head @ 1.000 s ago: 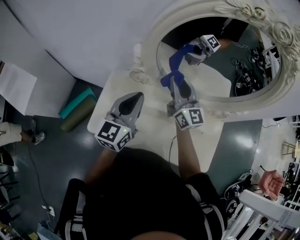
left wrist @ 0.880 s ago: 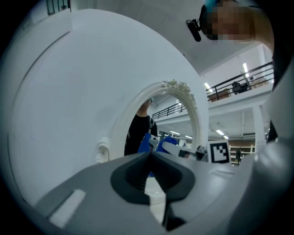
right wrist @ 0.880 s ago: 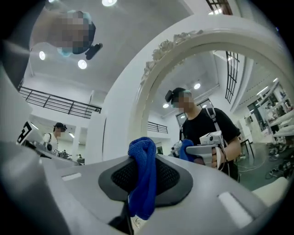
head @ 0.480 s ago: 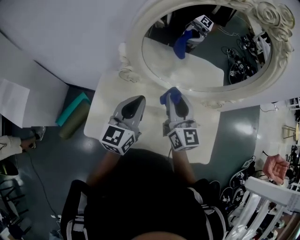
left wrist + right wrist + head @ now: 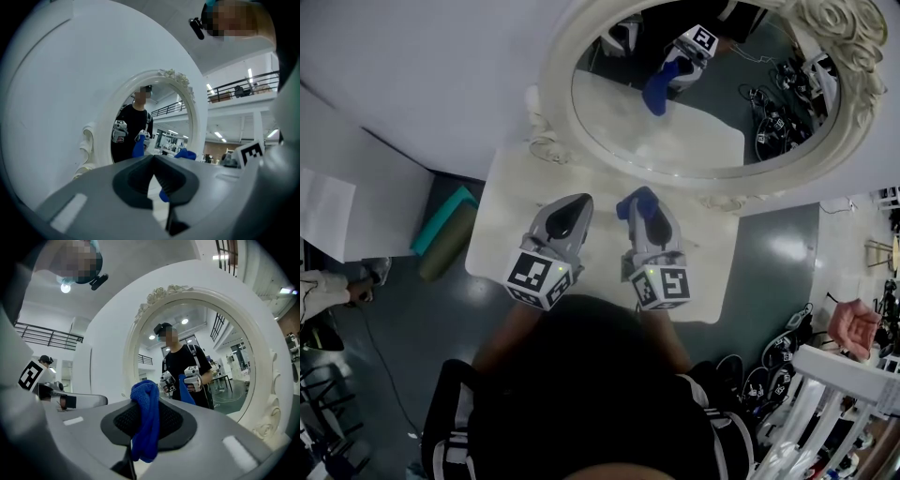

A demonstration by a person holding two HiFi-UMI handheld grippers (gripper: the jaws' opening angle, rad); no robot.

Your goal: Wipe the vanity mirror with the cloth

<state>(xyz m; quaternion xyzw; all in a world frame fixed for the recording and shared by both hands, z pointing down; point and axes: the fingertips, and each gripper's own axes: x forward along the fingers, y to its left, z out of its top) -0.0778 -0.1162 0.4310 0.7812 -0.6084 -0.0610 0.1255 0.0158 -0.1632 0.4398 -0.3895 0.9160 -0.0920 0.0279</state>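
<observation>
Over a white table (image 5: 502,225), the right tongs (image 5: 643,212) pinch a blue cloth (image 5: 144,404). The terry fabric is bunched above the tips and hangs down between the dark ribbed pads (image 5: 171,420). Just beside them, the left tongs (image 5: 573,202) are pressed together at the tips with nothing caught between them, a narrow wedge of table showing behind the pads. Both tools are level with each other and point toward the vanity mirror (image 5: 694,141), the marker cubes nearest the person in a black top who holds them. The cloth is clear of the glass, above the table's middle and short of the mirror's lower edge. The oval mirror sits at the table's far side against a white wall (image 5: 422,66), in a cream frame (image 5: 551,94) carved with roses at the top and scrolls at the foot. Its glass reflects the tabletop, the blue cloth and one marker cube, and in both gripper views it shows the person holding the two tools. Beside the table's left end, a teal pad (image 5: 445,211) and an olive roll (image 5: 455,246) lie on the dark glossy floor (image 5: 441,309).
</observation>
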